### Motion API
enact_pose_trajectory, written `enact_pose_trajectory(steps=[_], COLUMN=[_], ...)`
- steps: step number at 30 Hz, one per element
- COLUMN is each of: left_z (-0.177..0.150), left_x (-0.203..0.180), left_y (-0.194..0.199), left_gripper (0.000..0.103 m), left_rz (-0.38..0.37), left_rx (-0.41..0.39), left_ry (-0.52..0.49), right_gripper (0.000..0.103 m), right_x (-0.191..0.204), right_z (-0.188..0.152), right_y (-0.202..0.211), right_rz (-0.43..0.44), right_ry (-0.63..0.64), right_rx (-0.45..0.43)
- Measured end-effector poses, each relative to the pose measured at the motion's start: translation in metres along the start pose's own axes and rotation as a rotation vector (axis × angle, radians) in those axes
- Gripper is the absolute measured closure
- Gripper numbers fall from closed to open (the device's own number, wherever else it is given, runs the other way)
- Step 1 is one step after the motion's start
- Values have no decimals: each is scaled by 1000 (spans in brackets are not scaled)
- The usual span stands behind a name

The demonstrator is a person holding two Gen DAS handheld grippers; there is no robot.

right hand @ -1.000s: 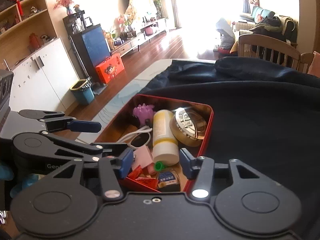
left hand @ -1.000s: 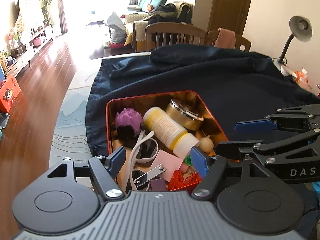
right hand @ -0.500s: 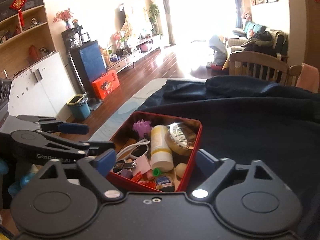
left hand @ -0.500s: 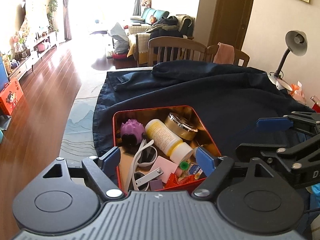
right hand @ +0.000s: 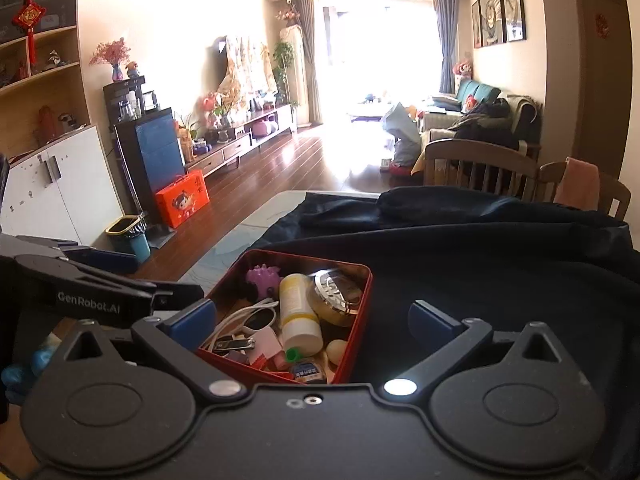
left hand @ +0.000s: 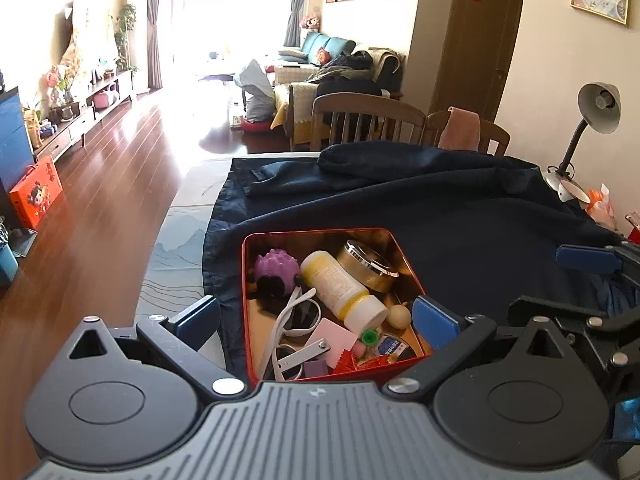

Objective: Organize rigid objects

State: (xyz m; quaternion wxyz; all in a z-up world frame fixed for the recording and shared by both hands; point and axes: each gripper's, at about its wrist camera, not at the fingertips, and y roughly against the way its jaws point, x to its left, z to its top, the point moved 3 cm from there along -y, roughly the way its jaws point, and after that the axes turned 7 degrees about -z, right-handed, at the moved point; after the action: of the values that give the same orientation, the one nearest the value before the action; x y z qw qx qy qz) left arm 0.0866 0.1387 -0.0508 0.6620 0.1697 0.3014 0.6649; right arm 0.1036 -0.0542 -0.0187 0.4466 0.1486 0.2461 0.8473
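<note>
Left wrist view first: we see our left gripper (left hand: 316, 312) with its blue pads spread wide, having just been opening, and nothing pinched between them. Beyond it a red tin (left hand: 316, 233) sits on a dark blue cloth (left hand: 460, 216) that covers most of the table, near the table's left edge. Inside the tin, a purple spiky ball (left hand: 276, 266) lies in the far left corner, a white and yellow bottle (left hand: 340, 286) lies on its side across the middle, and a round gold tin (left hand: 366, 266) leans toward the far right corner. White sunglasses (left hand: 294, 320) and a pink card (left hand: 334, 338) lie toward the near wall, with a small cream ball (left hand: 398, 315) by the right wall. Our right gripper (left hand: 588, 260) shows at the right edge of this view, just beside the tin.

From the right wrist view, our right gripper (right hand: 312, 322) also stands fully spread, its jaws having just been opening, empty. The red tin (right hand: 362, 292) lies ahead between the pads' lines of reach, untouched. A nail clipper (right hand: 234, 345) rests near the tin's near left wall.
</note>
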Motion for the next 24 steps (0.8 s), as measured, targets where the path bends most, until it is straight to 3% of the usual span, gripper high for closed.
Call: enact_pose_trajectory(steps=[24], left_z=[-18], left_x=[-3], left_y=[7], left_gripper=[0], left_rz=[9], left_rx=[31], left_ry=[12], right_gripper=[0], right_x=[-5], right_z=[-20], right_y=[5], right_rz=[-52], right_ry=[-78], right_rx=[37])
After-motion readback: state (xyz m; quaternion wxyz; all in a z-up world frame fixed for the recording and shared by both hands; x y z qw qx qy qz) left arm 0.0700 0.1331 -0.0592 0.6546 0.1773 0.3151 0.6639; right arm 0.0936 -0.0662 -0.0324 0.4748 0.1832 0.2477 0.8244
